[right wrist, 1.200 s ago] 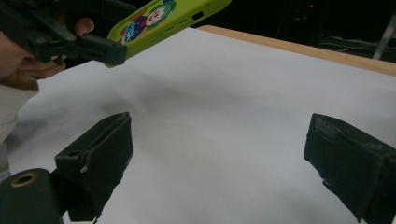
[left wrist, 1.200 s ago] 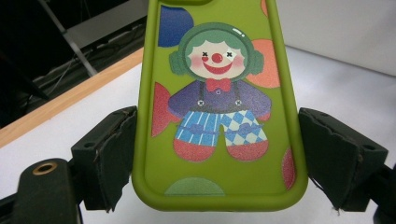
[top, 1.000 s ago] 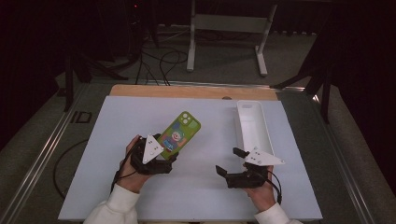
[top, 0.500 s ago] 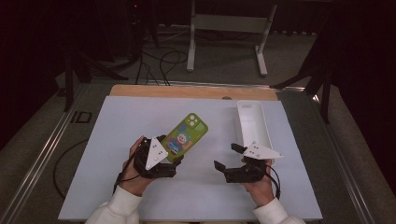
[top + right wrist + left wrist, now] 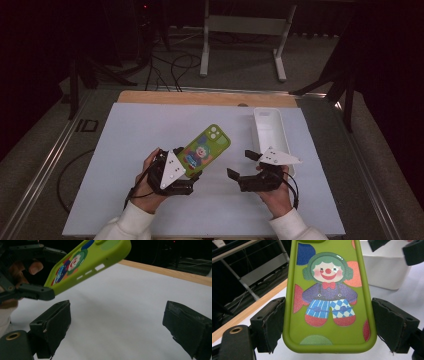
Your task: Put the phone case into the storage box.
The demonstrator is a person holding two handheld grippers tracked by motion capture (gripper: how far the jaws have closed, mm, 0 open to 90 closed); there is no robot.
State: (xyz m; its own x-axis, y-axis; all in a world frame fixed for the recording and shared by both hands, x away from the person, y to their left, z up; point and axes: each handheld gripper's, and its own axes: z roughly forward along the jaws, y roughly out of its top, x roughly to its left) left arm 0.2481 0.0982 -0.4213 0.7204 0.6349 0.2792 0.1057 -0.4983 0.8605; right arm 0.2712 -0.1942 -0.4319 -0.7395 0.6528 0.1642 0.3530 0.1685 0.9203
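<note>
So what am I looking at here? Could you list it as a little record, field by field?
Held item: green phone case with a clown picture
Holder: left gripper, jaws on the case's two sides
Case position: lifted, tilted above the table
Right gripper: open, holding nothing
Also on table: white tray, far right
</note>
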